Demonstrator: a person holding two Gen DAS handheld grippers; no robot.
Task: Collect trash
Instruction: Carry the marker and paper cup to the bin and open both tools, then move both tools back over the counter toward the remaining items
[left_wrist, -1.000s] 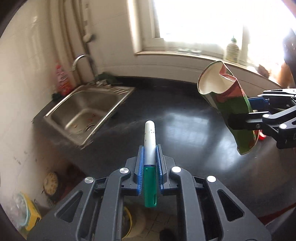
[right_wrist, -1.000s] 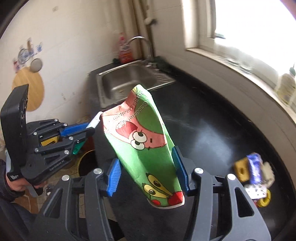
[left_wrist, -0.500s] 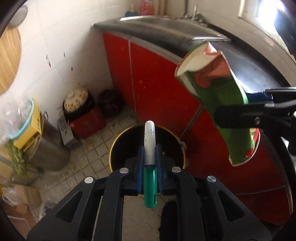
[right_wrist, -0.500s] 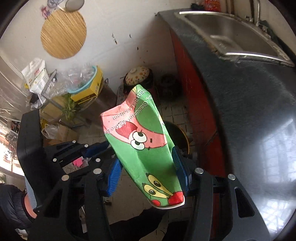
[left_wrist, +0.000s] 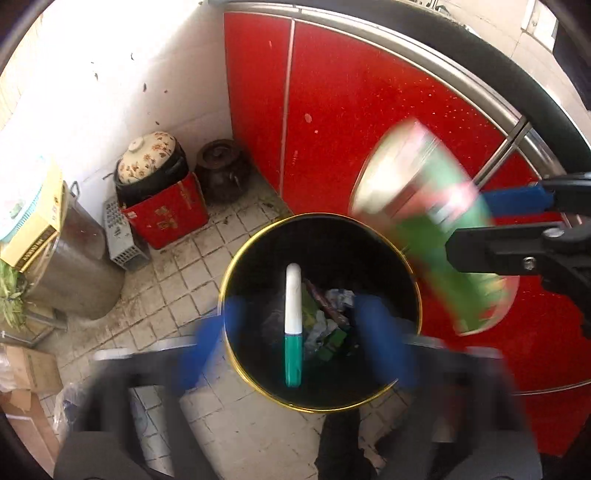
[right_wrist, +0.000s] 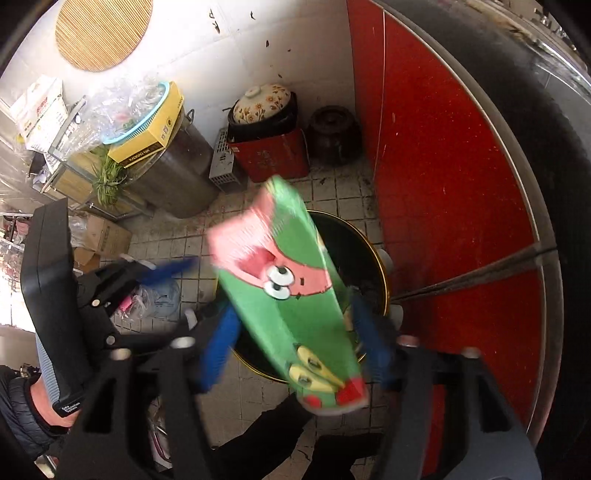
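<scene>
Bin (left_wrist: 408, 266), gold-rimmed and black, stands on tiled floor (left_wrist: 177, 288) against red cabinet doors (left_wrist: 369, 110), with trash at its bottom. Left gripper (left_wrist: 295, 332) is above it, jaws opening, clear of the pen (left_wrist: 293, 325) between them. Right gripper (right_wrist: 295, 343) is likewise opening, its pads off the green carton (right_wrist: 291, 295), blurred over the rim. A red box (left_wrist: 166, 218) with a floral-lidded pot (left_wrist: 149, 158) on top and a dark jar (left_wrist: 221, 173) stand by the wall.

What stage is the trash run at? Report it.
Done: crumpled scraps already lie in the bin. In hand: left gripper and right gripper are opening above it, the marker and green carton between their jaws. Left: both landing inside.
</scene>
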